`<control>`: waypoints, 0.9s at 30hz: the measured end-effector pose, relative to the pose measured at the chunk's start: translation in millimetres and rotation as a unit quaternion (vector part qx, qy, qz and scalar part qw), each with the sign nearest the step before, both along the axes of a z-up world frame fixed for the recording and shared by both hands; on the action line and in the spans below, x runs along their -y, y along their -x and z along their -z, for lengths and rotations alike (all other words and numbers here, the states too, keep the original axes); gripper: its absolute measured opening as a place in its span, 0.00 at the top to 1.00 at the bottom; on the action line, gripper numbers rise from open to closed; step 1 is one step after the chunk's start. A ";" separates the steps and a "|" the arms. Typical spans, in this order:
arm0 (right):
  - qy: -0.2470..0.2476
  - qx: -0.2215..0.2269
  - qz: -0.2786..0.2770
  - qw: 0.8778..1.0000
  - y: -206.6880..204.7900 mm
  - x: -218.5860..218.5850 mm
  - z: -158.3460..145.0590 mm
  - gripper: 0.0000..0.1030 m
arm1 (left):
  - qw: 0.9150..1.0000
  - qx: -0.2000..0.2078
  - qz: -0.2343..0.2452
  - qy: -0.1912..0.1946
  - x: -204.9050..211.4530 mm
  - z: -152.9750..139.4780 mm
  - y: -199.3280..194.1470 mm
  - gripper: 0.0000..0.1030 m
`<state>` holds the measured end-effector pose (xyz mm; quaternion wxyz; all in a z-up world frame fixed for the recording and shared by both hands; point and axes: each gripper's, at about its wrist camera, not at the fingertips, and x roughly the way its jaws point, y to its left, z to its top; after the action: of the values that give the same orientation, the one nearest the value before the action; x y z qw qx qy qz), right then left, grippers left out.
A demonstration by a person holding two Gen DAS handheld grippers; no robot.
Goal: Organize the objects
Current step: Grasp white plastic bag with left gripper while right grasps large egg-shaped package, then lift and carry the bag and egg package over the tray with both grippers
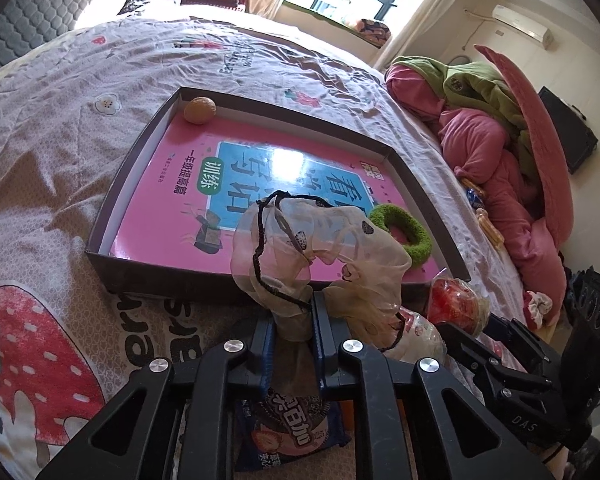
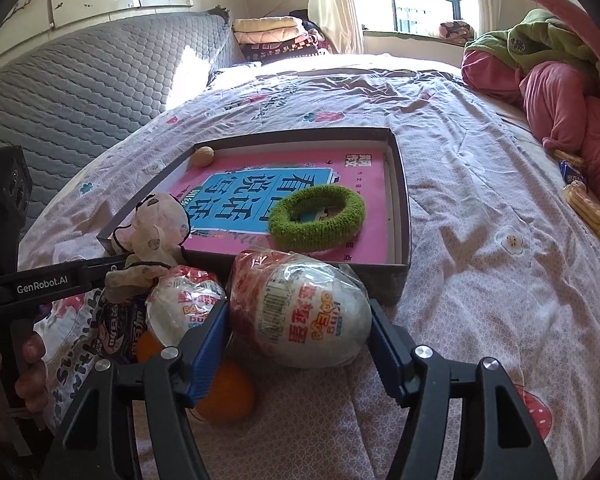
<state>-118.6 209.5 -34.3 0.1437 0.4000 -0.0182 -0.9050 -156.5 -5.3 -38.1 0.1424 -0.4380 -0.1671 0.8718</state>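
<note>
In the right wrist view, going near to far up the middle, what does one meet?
Wrapped toy egg between the right hand-held gripper fingers → green scrunchie in the box → round nut at its far corner.

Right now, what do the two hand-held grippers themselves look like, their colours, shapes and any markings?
Both are black, angular linkage frames with triangular cut-outs and round silver pivot bolts. The left hand-held gripper and right hand-held gripper each carry blue ribbed pads on their fingers. In the right wrist view the left one's side reads "GenRobot.AI" in white; in the left wrist view the right one shows "DAS". No cables or sleeves are visible.
</note>
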 end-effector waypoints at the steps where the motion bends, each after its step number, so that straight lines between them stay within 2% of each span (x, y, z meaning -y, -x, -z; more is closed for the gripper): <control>1: 0.001 -0.002 0.000 1.000 -0.5 0.0 -0.7 0.36 | 1.000 -0.002 0.002 0.001 -0.3 -1.0 -1.3 0.87; 11: -0.002 -0.021 -0.008 1.000 -5.9 3.5 -9.0 0.36 | 1.000 -0.022 -0.004 0.018 0.2 -11.6 -15.1 0.88; 27: 0.014 -0.085 -0.017 0.996 -20.6 4.6 -33.5 0.36 | 0.996 -0.076 -0.015 0.037 -0.5 -53.9 -42.1 0.88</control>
<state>-98.0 204.9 -0.8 0.1655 0.3200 -0.0117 -0.9328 -114.5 -4.8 15.8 0.1253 -0.3728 -0.1301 0.9102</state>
